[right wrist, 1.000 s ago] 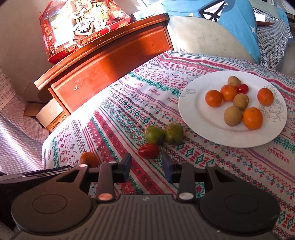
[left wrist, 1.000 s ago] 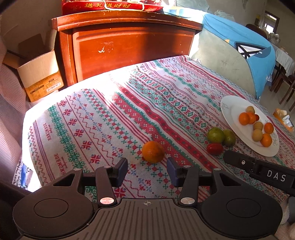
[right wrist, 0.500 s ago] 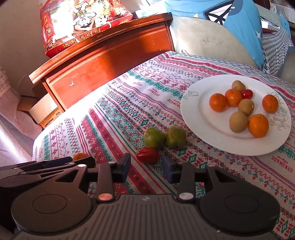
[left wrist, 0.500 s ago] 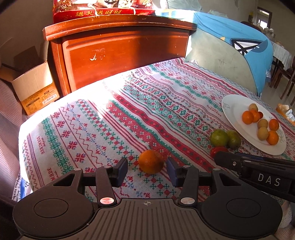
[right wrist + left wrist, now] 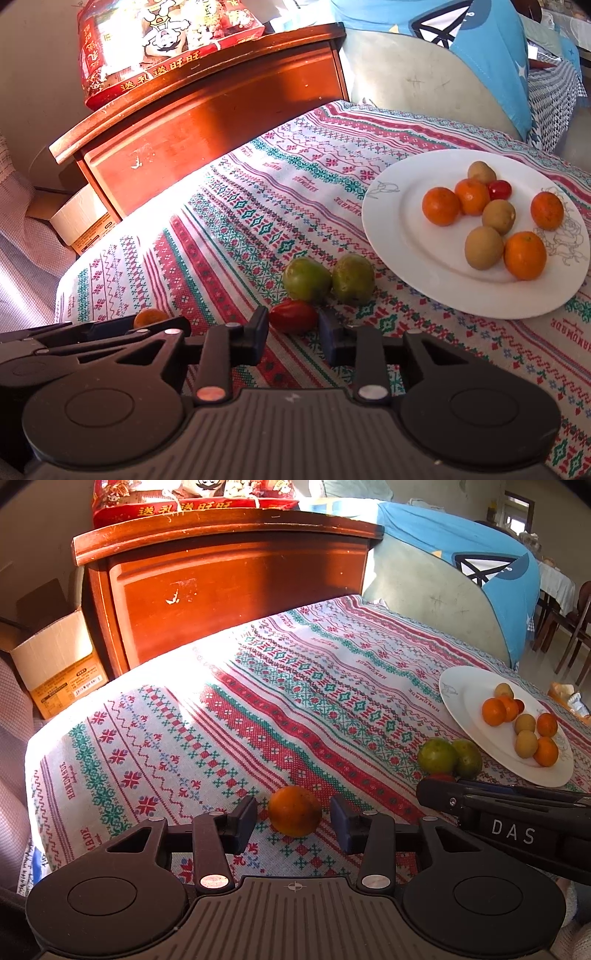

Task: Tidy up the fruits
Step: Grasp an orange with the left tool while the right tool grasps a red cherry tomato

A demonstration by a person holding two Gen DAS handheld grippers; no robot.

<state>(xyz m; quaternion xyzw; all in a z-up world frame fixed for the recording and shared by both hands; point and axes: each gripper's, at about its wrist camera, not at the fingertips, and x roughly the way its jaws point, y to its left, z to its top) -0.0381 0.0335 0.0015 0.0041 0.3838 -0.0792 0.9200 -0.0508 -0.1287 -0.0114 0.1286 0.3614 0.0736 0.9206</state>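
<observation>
Between our left tongs (image 5: 293,819) sits a deep orange mandarin (image 5: 294,810); between our right tongs (image 5: 293,334), a glossy red tomato (image 5: 293,316). Just beyond it, two green fruits (image 5: 307,279). Under everything, a white tablecloth (image 5: 229,716) cross-stitched in red and teal bands.

In the left wrist view the red tomato (image 5: 440,776) beside the green fruits (image 5: 437,755) is almost wholly hidden behind the right gripper (image 5: 517,812). In the right wrist view the loose orange (image 5: 149,317) shows only its top above the left gripper (image 5: 92,339). The gift box (image 5: 192,496) on the cabinet (image 5: 229,579) is cut off by the top edge.
</observation>
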